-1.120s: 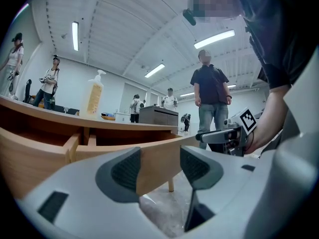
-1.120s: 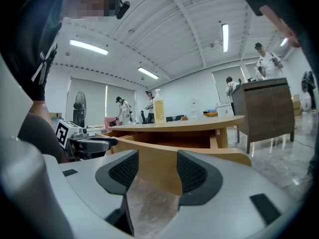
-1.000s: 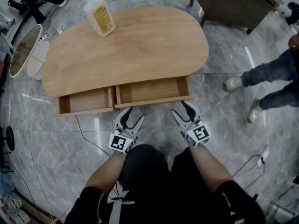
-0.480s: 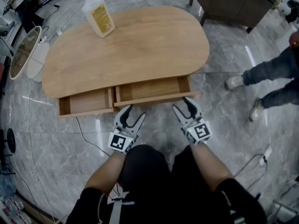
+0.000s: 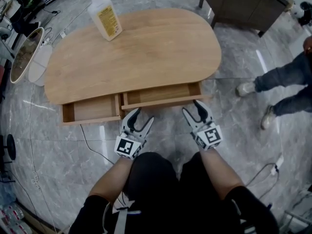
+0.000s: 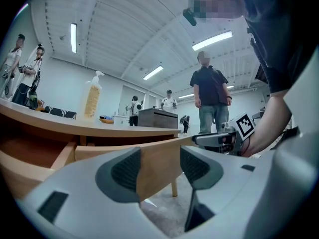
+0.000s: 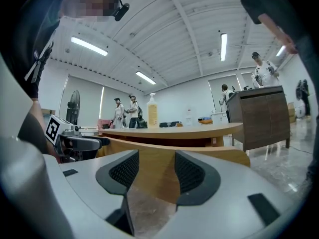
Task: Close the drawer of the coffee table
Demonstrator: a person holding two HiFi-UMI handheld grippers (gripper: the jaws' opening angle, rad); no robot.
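The wooden coffee table (image 5: 131, 48) has two drawers pulled out on its near side. The longer right drawer (image 5: 161, 101) is open a short way. The shorter left drawer (image 5: 90, 112) is out further. My left gripper (image 5: 141, 117) is open, its tips at the left end of the right drawer's front. My right gripper (image 5: 192, 107) is open at that front's right end. In the left gripper view the drawer front (image 6: 157, 168) fills the gap of the left gripper (image 6: 159, 166). In the right gripper view the drawer front (image 7: 154, 176) lies beyond the right gripper (image 7: 155, 168).
A pump bottle (image 5: 105, 16) stands at the table's far left. A dark cabinet (image 5: 243, 1) is behind on the right, and a person's legs (image 5: 282, 87) are beside the table. A cable (image 5: 92, 140) runs over the marble floor. Pale oval items (image 5: 27, 52) lie left.
Both grippers have moved forward to the right drawer's front. That drawer shows slightly less of its inside than one second ago. The left drawer has not moved.
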